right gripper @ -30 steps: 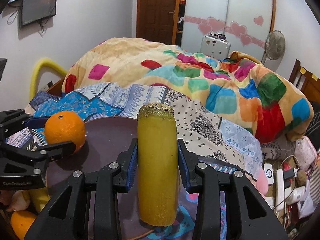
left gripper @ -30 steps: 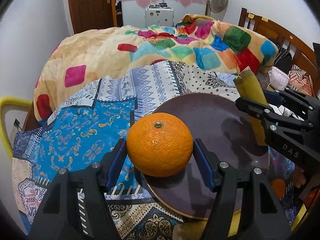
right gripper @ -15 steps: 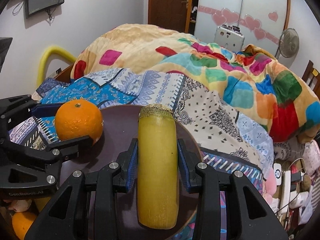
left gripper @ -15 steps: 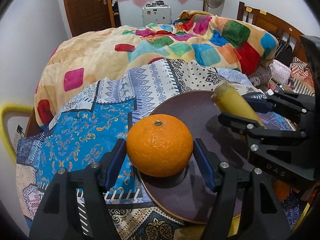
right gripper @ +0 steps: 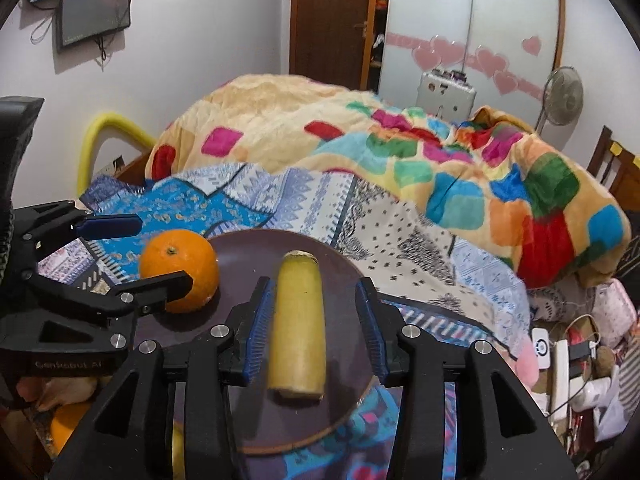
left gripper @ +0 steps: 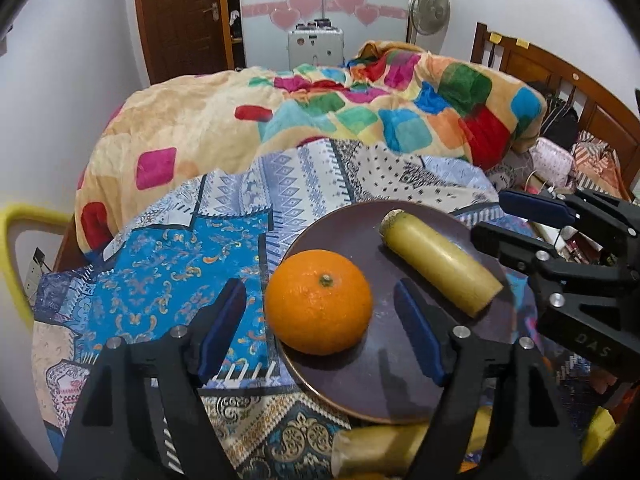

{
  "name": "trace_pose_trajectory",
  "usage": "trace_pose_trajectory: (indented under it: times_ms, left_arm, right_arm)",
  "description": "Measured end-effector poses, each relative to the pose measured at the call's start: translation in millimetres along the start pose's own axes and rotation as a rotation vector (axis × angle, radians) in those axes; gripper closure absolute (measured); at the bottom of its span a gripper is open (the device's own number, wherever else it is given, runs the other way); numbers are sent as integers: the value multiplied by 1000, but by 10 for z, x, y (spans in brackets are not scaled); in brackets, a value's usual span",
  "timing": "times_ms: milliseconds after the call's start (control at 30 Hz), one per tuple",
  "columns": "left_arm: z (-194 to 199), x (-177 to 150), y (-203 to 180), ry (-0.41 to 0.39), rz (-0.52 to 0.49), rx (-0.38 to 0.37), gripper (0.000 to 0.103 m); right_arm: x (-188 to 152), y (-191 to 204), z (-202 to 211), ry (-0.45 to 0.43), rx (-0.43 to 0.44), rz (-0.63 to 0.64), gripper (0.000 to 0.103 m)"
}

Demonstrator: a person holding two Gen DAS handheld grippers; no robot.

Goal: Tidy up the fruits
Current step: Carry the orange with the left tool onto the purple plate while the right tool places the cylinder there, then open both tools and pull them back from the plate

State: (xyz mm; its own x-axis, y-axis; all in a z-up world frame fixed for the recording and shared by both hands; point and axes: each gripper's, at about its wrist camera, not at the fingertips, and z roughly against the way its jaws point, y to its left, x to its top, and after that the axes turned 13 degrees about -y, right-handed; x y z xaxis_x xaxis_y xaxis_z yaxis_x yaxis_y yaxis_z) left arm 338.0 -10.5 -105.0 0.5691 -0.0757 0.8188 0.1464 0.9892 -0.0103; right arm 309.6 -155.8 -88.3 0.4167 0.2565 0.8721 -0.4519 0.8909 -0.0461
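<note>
1. My left gripper is spread wide; both blue pads stand clear of the orange, with a gap on each side.
2. The orange sits on the left edge of the dark plate, stem up, right at the rim.
3. My right gripper is also spread, its pads apart from the yellow sugarcane piece that lies between them (the left pad is very near it, and I cannot tell for sure that it is off it).
4. The sugarcane piece lies flat on the plate, just beside the orange, not touching it.
5. The plate rests on the patterned bedsheet, with a patchwork blanket heaped behind.
</note>
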Motion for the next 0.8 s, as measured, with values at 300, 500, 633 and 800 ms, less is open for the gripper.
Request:
trace_pose_trajectory:
  times_ms: [300,500,633,800]
  left_arm:
    - [650,45,-86,-102,6,34,26]
    - [1087,-85,-202,-157,8,46,22]
    - [1307,-240,-277,-174,9,53,22]
    - [1520,-499,-315,-175,26,54,21]
  right_arm:
    - [41,20,585,-92,-26,-3,61]
    - [-42,49,982,-146,-38,-7,57]
    - [-140,99,1190,-171,-35,-9,54]
    - [-360,232,1382,-180,-9,-21,48]
